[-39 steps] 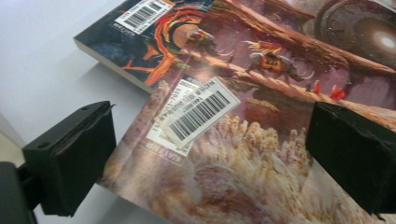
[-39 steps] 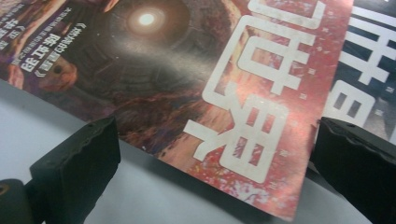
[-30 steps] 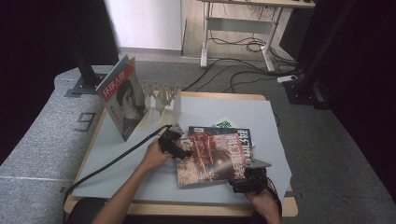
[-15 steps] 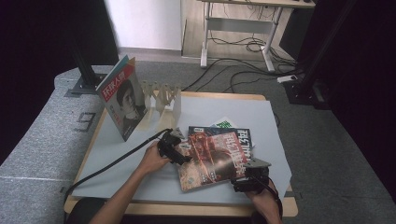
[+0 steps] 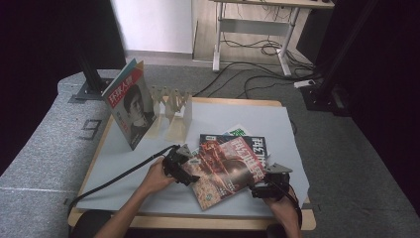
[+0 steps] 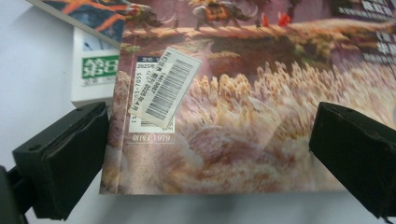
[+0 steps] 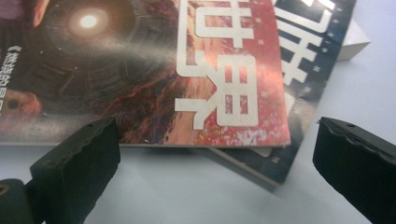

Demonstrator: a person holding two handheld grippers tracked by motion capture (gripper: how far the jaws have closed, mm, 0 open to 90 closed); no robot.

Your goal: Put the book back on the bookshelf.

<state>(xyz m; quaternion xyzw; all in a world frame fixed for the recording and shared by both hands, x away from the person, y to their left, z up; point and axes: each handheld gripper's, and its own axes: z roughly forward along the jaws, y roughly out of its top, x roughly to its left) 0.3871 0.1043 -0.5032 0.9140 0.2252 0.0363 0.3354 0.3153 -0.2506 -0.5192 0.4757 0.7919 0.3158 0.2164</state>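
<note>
Top magazine [image 5: 225, 171] lies skewed on a stack, between left gripper [image 5: 179, 167] and right gripper [image 5: 267, 187]; both sets of jaws spread, gripping nothing. Pale blue table [image 5: 124, 168]; upright magazine [image 5: 130, 106] behind; grey carpet [image 5: 44, 148].

The magazine [image 5: 225, 167] has a glossy paper cover; the desk [image 5: 124, 163] is matt, with a wooden edge.

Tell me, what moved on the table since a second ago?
Hardly anything. The left gripper and right gripper kept their places at the top magazine, both open. It may have turned a touch; too slight to be sure. The standing magazine and wooden rack stayed put.
</note>
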